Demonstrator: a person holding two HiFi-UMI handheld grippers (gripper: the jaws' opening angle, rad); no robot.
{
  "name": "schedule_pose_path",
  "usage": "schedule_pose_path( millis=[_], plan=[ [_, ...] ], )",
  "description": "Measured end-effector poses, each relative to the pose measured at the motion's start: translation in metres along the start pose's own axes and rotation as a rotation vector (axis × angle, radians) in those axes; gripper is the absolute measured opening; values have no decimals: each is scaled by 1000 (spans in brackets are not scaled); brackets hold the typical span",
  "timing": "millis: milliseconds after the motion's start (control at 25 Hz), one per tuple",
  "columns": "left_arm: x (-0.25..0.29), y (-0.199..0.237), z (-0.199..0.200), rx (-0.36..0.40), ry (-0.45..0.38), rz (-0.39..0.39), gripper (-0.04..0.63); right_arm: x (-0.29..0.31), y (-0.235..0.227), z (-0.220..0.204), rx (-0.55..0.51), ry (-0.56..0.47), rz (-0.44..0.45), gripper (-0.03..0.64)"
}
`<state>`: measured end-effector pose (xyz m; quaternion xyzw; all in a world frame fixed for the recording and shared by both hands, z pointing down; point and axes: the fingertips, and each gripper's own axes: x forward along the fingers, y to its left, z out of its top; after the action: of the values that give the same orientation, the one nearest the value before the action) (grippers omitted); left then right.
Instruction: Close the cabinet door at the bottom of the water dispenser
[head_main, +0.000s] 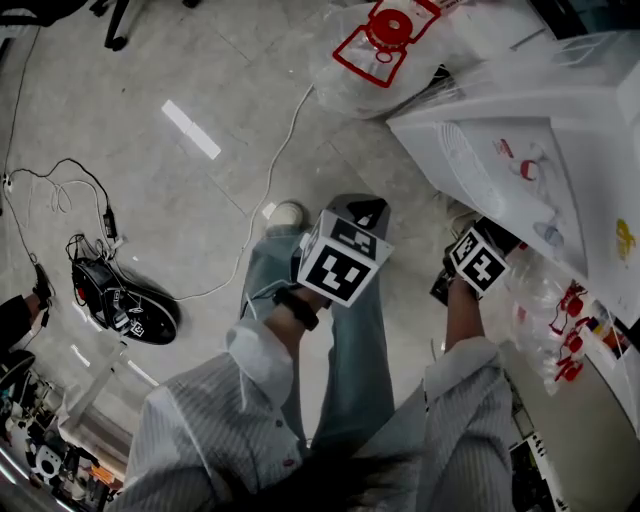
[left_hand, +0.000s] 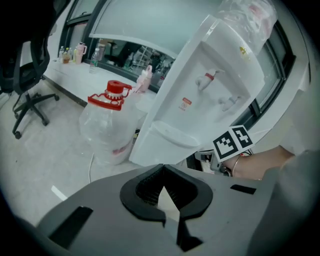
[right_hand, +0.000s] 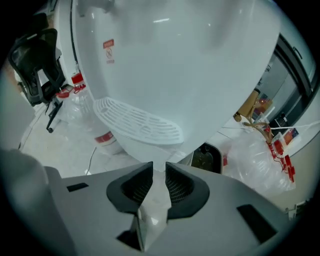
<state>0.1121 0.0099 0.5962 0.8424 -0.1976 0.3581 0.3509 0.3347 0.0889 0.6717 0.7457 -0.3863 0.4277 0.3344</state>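
Currently reading the left gripper (left_hand: 163, 169) as jaws pressed tip to tip, nothing pinched. Reading the right gripper (right_hand: 159, 167) as jaws a narrow slit apart, nothing between them, only white casing behind.

Looking outward from the right jaws: found the drip tray (right_hand: 140, 122) just above, and a dark opening (right_hand: 206, 159) low on the water dispenser (right_hand: 190, 70), close beyond the jaw tips. Taking that opening for the cabinet at the base. Cannot make out the cabinet door itself in any view, nor tell it swung out or shut. Treating the closing as not yet done, on that opening alone.

Risks, judged:
- Could clip the drip tray with the right jaws by reaching in too high.
- Could shove the whole dispenser toward the water jug (left_hand: 107, 125) by pushing hard on a light casing.
- Could snag the white cable (head_main: 283, 145) on the floor beside the shoe (head_main: 288, 213).

Counted: two grippers, one dispenser, two taps (left_hand: 207, 79), one drip tray, one red-capped jug, one office chair (left_hand: 30, 85).
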Motion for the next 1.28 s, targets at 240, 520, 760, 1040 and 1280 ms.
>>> schedule_pose_path(
  millis=[240,520,760,1040,1280],
  plan=[
    [-52,-2,37,115,-9,-40,11,-73,45,33,101,-85,48,81],
    [-132,-26,90,233,-58,-102,11,-190,86,88,182,-244,144,67],
    [-207,-64,146,321,-174,-171,11,-322,122,154,186,-469,329,47],
    [-292,-122,189,438,-304,-256,11,-470,133,195,203,-719,495,29],
    [-362,-179,215,535,-441,-355,11,-564,134,202,168,-896,569,20]
  ],
)
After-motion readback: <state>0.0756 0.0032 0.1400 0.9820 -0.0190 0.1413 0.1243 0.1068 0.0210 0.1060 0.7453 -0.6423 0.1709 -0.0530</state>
